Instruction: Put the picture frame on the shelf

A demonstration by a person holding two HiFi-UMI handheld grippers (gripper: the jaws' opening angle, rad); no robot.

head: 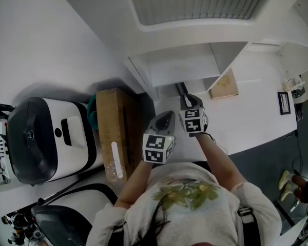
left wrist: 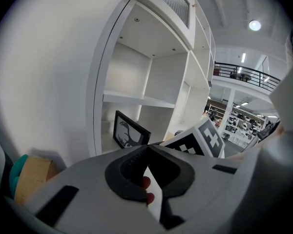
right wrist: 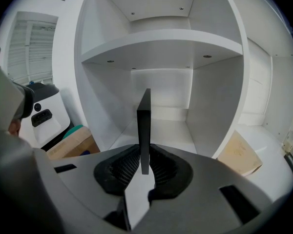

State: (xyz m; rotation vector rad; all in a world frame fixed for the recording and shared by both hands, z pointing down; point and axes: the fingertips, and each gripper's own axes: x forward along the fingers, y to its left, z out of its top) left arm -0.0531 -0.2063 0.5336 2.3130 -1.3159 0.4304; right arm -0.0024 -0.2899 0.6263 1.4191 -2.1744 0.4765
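Left to right: a white-and-black appliance (head: 41, 137) and a cardboard box (head: 115, 132) stand on the floor against the wall, beside the white shelf (right wrist: 161, 37). The left gripper (left wrist: 147, 149) hangs in front of the shelf with its fingers closed tip to tip on nothing. The right gripper (right wrist: 144, 156) has its fingers clamped on the lower edge of the picture frame (right wrist: 144, 126). The frame stands upright, edge-on to its own camera, at the mouth of an open lower compartment. Whether its base touches the compartment floor cannot be told. A tan board (head: 225, 84) leans in the next bay to the right. The step in hand appears to be the placement. It is probably done best by keeping the frame vertical, carrying it well behind the front lip and lowering it until the base bears fully before the fingers part. The free left gripper could steady the top. No brand or legible writing shows; only the square markers on the cube (head: 158, 148).
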